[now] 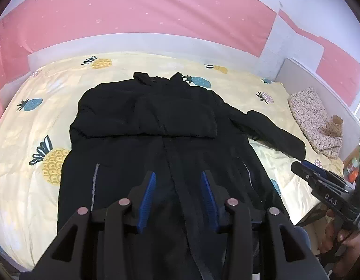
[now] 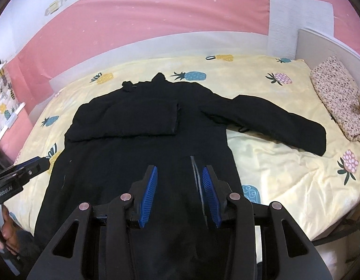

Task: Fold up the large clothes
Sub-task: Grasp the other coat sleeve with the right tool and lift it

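A long black coat lies flat on the bed with its collar at the far end. One sleeve is folded across the chest. The other sleeve stretches out to the right over the sheet. My left gripper hovers above the coat's lower part, open, with nothing between its blue pads. My right gripper hovers above the lower right part by a zip line, also open with nothing held. Each gripper shows at the edge of the other's view, the right one and the left one.
The bed has a yellow pineapple-print sheet. A flowered folded cloth with a small brown plush toy lies at the right by the white headboard. Pink walls stand behind. A hand shows at lower left.
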### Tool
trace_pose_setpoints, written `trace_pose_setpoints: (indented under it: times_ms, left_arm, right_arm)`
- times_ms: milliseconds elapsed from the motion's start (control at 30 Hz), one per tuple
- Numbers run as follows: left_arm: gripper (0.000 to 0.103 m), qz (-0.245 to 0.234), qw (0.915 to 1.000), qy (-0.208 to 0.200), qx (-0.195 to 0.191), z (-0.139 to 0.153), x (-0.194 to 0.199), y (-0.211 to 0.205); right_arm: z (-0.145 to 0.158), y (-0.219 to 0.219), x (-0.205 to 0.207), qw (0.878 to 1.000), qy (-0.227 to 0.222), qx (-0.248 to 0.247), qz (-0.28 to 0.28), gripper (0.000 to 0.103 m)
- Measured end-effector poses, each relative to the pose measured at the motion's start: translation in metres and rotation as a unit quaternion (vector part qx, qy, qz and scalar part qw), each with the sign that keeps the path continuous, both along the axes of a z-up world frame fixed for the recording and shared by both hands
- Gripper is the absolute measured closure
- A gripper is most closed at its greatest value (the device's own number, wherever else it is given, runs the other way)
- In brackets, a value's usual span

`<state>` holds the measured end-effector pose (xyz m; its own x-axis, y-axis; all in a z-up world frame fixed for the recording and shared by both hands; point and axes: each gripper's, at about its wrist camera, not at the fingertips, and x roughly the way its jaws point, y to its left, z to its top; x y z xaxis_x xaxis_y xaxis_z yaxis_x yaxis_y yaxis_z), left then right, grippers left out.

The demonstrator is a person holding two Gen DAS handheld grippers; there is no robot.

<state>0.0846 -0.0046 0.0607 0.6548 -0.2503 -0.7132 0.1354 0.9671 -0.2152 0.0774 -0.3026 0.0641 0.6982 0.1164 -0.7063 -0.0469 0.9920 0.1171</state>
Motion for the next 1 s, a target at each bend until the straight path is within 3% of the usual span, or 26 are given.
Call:
trace_pose_setpoints:
  times_ms: [67,167,633,1000]
  left_arm:
    - [0.060,-0.004,1.0000,0.001,0.003,-0.001,0.002,-0.005]
    - [0.060,-0.010,0.9999,0.006,0.009,-0.004,0.006,-0.013]
    - [0.058,-0.030,0.9986,0.033,0.030,-0.031,0.049,-0.041]
    - [0.058,-0.054,0.9964,0.033,0.056,-0.056,0.103,-0.066]
  right_arm:
    - [-0.001,-0.005,0.001,1.000,0.000,0.002,-0.005,0.061]
    - [-0.005,-0.013,0.003,1.000,0.001,0.006,-0.013,0.047]
    - [-0.043,-0.079,0.037,0.996,0.038,0.033,-0.073,0.045]
    - [-0.087,-0.180,0.087,0.978,0.061,0.093,-0.177,0.037]
